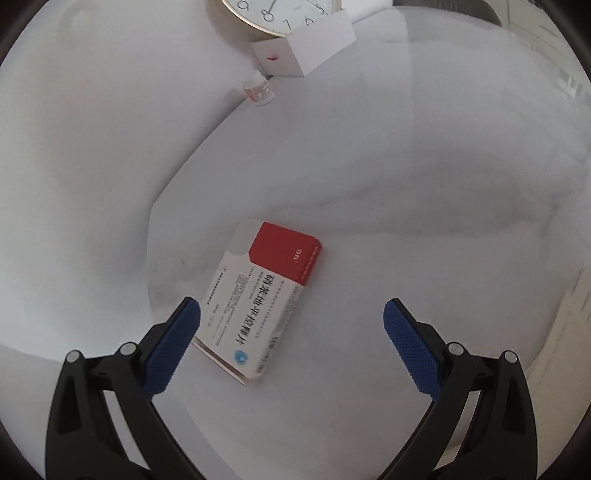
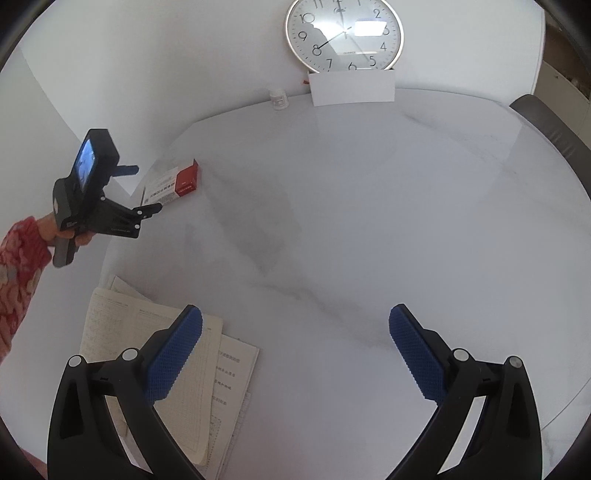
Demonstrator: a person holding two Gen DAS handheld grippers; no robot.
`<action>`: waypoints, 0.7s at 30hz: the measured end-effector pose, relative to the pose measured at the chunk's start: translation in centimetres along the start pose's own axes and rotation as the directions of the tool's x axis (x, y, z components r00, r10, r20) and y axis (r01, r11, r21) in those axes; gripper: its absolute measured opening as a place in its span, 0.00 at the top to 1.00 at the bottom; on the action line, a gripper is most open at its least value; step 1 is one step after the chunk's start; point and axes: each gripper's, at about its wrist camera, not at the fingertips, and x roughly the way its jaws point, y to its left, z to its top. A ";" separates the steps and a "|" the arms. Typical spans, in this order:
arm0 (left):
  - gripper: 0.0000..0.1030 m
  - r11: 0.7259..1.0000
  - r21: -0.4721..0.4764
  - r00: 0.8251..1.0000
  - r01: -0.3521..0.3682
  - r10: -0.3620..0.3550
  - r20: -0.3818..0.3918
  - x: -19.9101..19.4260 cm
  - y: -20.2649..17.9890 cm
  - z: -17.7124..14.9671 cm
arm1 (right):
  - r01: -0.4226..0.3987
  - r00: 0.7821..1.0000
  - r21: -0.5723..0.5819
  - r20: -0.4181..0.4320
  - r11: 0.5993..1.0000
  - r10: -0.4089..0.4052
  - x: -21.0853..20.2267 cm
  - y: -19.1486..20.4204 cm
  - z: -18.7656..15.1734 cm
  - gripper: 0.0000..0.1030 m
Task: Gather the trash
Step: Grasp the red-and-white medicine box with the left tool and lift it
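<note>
A red and white medicine box (image 1: 262, 295) lies flat on the white marble table (image 1: 406, 221) near its left edge. My left gripper (image 1: 291, 314) is open, its fingers on either side of the box's near end, the left pad (image 1: 173, 347) close beside it. The box (image 2: 173, 182) and the left gripper (image 2: 146, 192) also show in the right wrist view. My right gripper (image 2: 295, 325) is open and empty over the table's near part. A small white bottle (image 1: 258, 90) (image 2: 279, 98) stands at the far edge.
A round wall clock (image 2: 343, 35) leans on the wall behind a white card box (image 2: 352, 86). A notebook and loose papers (image 2: 162, 350) lie at the near left of the table. A dark chair back (image 2: 554, 129) stands at the right.
</note>
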 end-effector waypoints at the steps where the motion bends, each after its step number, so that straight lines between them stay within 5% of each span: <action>1: 0.08 0.999 0.030 1.000 0.012 -0.012 -0.010 0.5 0.1 -0.1 | -0.001 1.000 -0.007 -0.010 1.000 0.001 0.5 0.3 0.3 0.03; 11: 0.08 0.959 0.187 0.977 0.212 -0.204 -0.063 6.1 3.1 1.3 | -0.012 0.998 0.023 -0.061 1.000 0.013 3.9 0.7 2.7 0.03; 21: 0.06 0.949 0.175 0.965 0.261 -0.251 -0.080 8.5 4.2 1.6 | -0.008 0.997 0.063 -0.077 0.998 0.013 5.1 -0.5 2.8 0.03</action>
